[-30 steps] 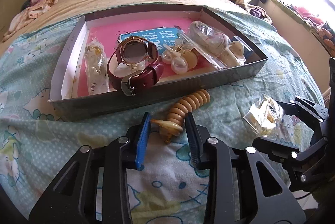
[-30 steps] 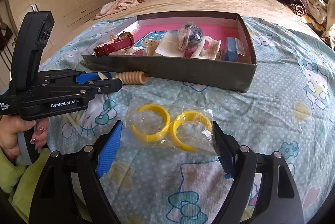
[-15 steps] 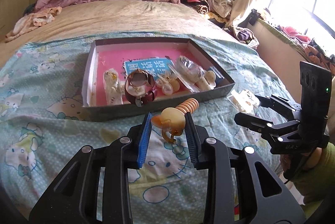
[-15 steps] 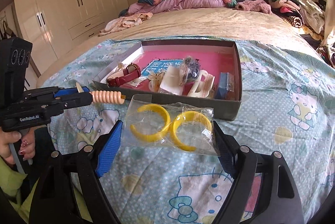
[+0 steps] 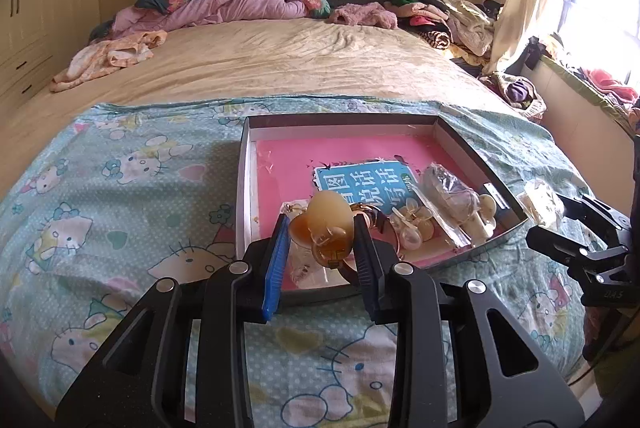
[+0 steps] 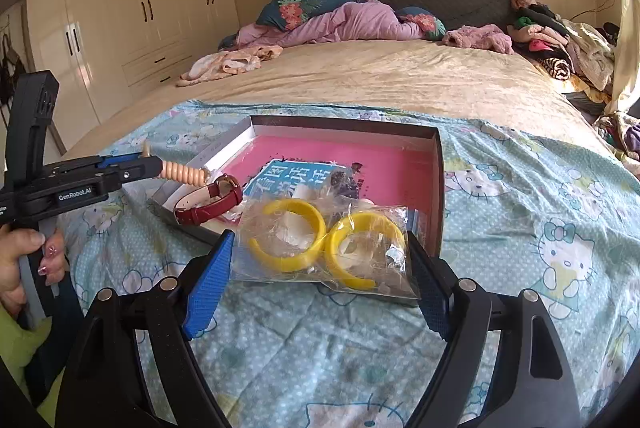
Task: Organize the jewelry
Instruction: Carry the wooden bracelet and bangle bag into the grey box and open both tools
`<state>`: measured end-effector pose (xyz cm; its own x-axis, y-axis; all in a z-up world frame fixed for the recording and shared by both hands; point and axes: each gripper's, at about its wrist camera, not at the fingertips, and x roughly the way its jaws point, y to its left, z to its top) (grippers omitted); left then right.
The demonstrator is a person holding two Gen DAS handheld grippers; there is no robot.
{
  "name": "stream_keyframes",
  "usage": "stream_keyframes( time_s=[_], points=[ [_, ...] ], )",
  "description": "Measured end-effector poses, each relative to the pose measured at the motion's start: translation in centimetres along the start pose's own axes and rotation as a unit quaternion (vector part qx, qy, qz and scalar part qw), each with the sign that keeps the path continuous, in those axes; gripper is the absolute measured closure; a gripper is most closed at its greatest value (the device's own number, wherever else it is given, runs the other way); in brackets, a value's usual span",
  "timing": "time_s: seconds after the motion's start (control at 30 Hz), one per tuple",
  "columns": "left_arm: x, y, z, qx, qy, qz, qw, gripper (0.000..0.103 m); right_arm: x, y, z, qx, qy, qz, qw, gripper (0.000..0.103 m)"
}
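Note:
My left gripper is shut on a tan ribbed hair clip and holds it in the air over the near left part of the grey box. In the right wrist view the hair clip sticks out of the left gripper above the box's left wall. My right gripper is shut on a clear bag of two yellow bangles, held above the box's near edge. The box has a pink floor and holds a red-strap watch, a blue card and bagged pieces.
The box lies on a Hello Kitty sheet spread on a beige bed. Pillows and a purple blanket lie at the headboard, clothes pile at the far right, wardrobes stand on the left.
Both grippers have risen off the sheet and moved toward the box. The left one lifted the hair clip, the right one lifted the bangle bag.

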<state>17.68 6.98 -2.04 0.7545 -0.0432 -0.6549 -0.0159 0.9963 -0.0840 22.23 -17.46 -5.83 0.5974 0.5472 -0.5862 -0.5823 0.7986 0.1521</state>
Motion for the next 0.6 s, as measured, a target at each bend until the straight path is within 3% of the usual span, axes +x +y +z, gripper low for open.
stream_keyframes(
  time_s=[0.6],
  points=[
    [3.2,1.2,-0.4,-0.015,0.024,0.014,0.9995,0.079,5.0,3.0,1.8,-0.045,0.018,0.025,0.998,0.023]
  ],
)
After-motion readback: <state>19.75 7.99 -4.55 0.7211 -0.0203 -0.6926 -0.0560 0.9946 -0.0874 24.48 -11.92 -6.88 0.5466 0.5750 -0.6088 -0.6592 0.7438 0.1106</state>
